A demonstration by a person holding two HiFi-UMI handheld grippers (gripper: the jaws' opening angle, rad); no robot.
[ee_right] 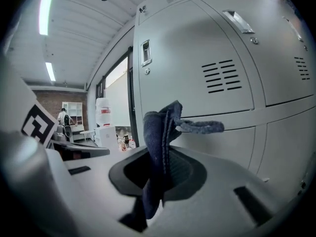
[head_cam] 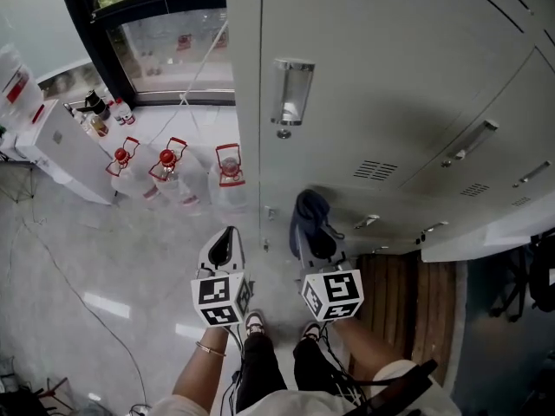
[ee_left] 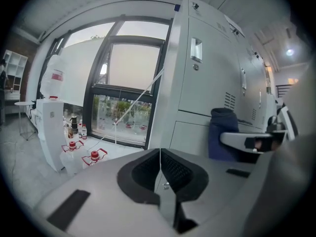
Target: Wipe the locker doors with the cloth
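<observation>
A dark blue cloth [head_cam: 308,212] is pinched in my right gripper [head_cam: 317,237], which is shut on it; in the right gripper view the cloth [ee_right: 160,147] stands up between the jaws with a flap hanging toward the grey locker doors [ee_right: 222,78]. The cloth sits just short of the lower locker door [head_cam: 347,102]. To its left my left gripper [head_cam: 222,248] is shut with nothing in it, its jaws [ee_left: 160,174] pressed together. From the left gripper view the cloth [ee_left: 222,132] and the right gripper show at the right.
Several water jugs with red caps [head_cam: 169,167] stand on the floor by the window [head_cam: 169,37]. A white water dispenser [head_cam: 56,141] stands left. Locker handles [head_cam: 290,94] and vents [head_cam: 375,170] stick out from the doors. A wooden floor strip [head_cam: 408,293] lies right.
</observation>
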